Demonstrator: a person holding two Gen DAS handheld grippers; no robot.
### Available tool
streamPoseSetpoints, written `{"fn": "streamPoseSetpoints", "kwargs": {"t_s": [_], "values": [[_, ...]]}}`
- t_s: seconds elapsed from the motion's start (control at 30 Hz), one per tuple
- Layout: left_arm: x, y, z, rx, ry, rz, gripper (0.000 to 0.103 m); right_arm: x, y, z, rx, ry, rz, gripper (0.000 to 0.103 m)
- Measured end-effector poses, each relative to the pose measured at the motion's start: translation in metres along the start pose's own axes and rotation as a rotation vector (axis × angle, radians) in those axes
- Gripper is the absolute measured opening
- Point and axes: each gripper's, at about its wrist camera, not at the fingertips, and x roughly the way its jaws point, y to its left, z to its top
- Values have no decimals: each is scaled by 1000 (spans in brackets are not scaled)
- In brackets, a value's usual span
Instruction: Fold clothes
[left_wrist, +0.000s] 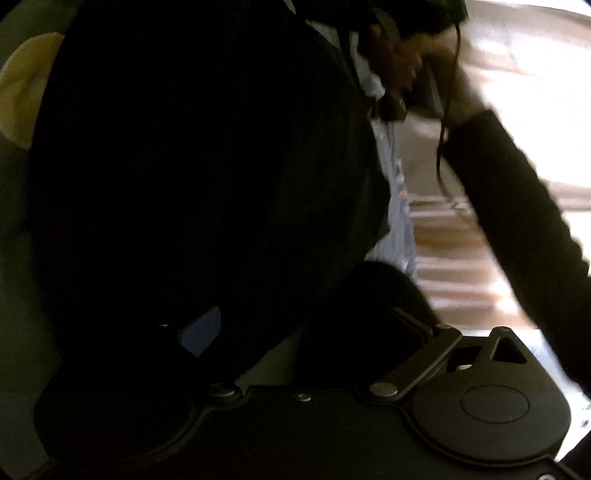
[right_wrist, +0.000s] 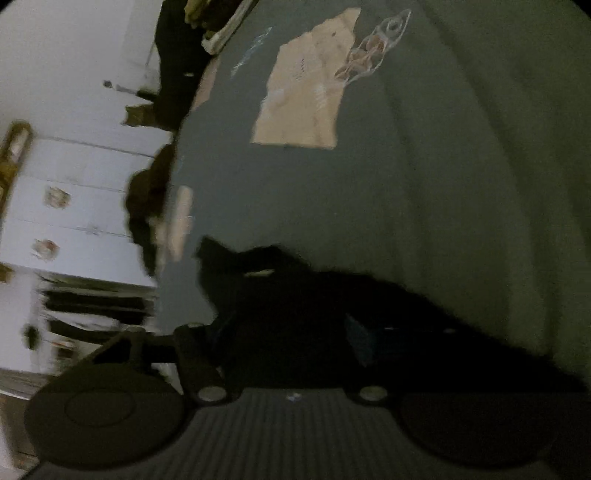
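Mostly darkness fills the left wrist view: a black garment (left_wrist: 192, 166), matte and without visible weave, bulges in a broad rounded mass over the left gripper (left_wrist: 258, 332). Its fingers are buried in the cloth, so I cannot tell whether that claw is open or closed. Beside the cloth a person's dark sleeve (left_wrist: 517, 221) slants down the frame, blurred, with a pale striped shirt front (left_wrist: 399, 206) behind it.

From the right wrist camera, the same black fabric (right_wrist: 295, 302) is a long, flat, ragged-edged strip lying across a smooth grey-green sheet (right_wrist: 424, 184). Its long axis runs from a pointed end at centre left down toward the lower right. The right gripper (right_wrist: 288, 332) is covered by this cloth and appears to pinch it, though the fingertips are lost in shadow. A tan paper rectangle (right_wrist: 303, 96) and a clear crinkled wrapper (right_wrist: 373, 51) lie farther off on the sheet
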Motion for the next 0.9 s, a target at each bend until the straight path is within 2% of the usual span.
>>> {"fn": "streamPoseSetpoints", "kwargs": {"t_s": [0.07,0.13,0.2,0.27,0.37,0.47,0.53,0.6,0.63,0.73,0.77,0.83,0.9], "values": [[2,-6,-7,6,19,30,96,-5,-1,1,-4,-10,-23,60],[2,-13,-9,10,30,58,96,-16,5,1,-16,-36,-52,65],[-5,-23,-9,24,1,59,96,-36,18,-7,-35,-70,-67,84],[-11,-34,-4,47,-57,-5,98,-42,37,-28,-93,-67,-13,87],[-5,-46,8,55,-111,-121,101,-42,58,-82,-161,26,37,91],[15,-24,24,-16,-86,-178,101,-29,46,-129,-147,133,20,91],[33,2,26,-72,-32,-87,97,-26,21,-144,-111,166,-23,89],[28,2,21,-66,-45,-66,95,-35,-5,-147,-42,145,-24,73],[25,2,19,-62,-52,-56,95,-43,-13,-147,-13,128,-14,72],[18,2,12,-53,-72,-26,97,-70,-8,-147,-28,77,-46,77],[14,1,10,-47,-81,-13,98,-79,-1,-148,-40,53,-66,82],[-8,-8,9,13,-144,63,101,-94,17,-157,-78,20,-76,87],[-25,-7,13,29,-205,134,102,-102,36,-175,-116,17,-70,92]]}}
